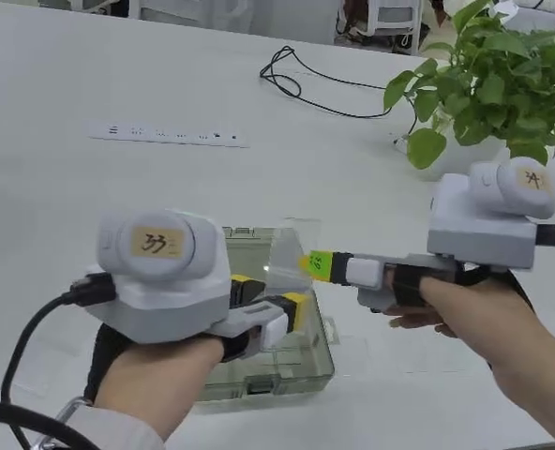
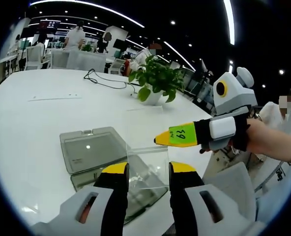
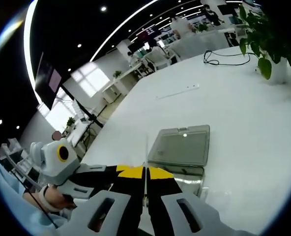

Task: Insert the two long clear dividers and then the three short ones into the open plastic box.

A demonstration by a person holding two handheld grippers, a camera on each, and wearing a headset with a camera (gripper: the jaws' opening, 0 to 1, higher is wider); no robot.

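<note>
A clear divider (image 1: pixel 294 248) is held upright above the open plastic box (image 1: pixel 287 370), a greenish clear case whose lid (image 2: pixel 91 147) lies flat behind it. My left gripper (image 1: pixel 270 292) has the divider (image 2: pixel 146 164) across its width, with each jaw against one side edge. My right gripper (image 1: pixel 313 264) comes in from the right and is shut on the divider's upper corner. In the right gripper view the divider (image 3: pixel 146 152) shows edge-on as a thin line between my closed right gripper (image 3: pixel 145 173) jaws. I see no dividers standing inside the box.
A potted green plant (image 1: pixel 493 84) stands at the back right, with a black cable (image 1: pixel 306 80) looped beside it. A white strip (image 1: pixel 165 134) lies at the back left. The box rests near the table's front edge.
</note>
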